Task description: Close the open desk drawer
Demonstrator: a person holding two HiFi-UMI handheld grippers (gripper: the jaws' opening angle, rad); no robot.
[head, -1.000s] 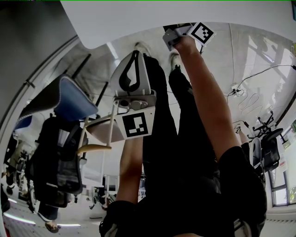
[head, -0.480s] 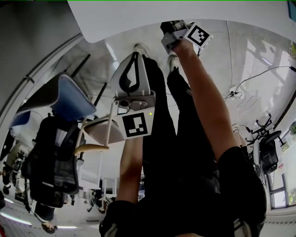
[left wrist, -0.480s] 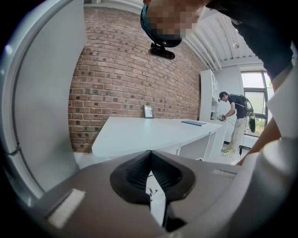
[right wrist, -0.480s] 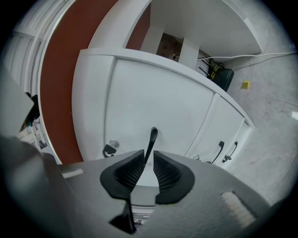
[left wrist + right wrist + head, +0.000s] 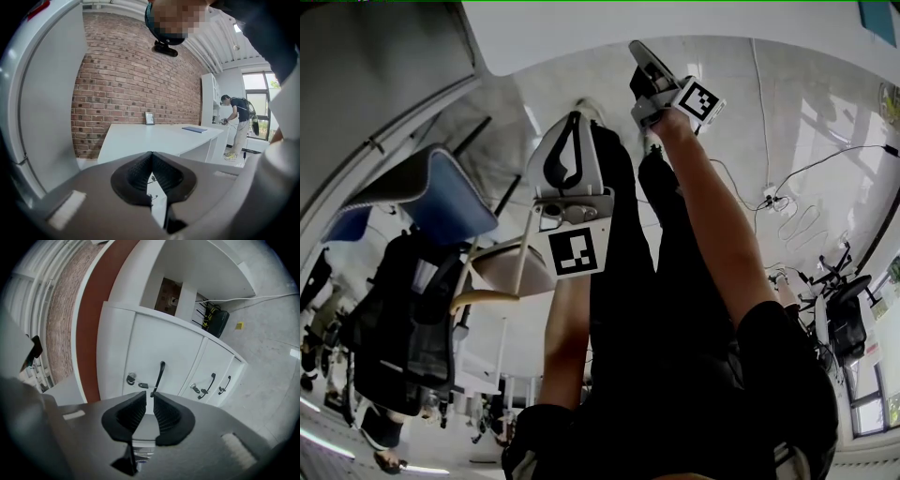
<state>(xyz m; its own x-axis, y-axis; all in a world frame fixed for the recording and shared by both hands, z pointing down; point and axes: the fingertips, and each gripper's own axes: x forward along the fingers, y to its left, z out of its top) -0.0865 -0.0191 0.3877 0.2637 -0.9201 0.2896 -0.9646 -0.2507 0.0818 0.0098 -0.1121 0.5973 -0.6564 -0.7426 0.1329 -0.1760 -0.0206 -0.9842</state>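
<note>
We hold the right gripper (image 5: pixel 149 394) with jaws slightly apart, closing on nothing. The black handle (image 5: pixel 161 373) of the desk drawer (image 5: pixel 152 350) lies just beyond at twelve o'clock. The left gripper (image 5: pixel 151 154) is clamped empty.

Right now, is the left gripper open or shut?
Shut. In its own view the left gripper shows its pads touching at the tips, with nothing between them.
</note>
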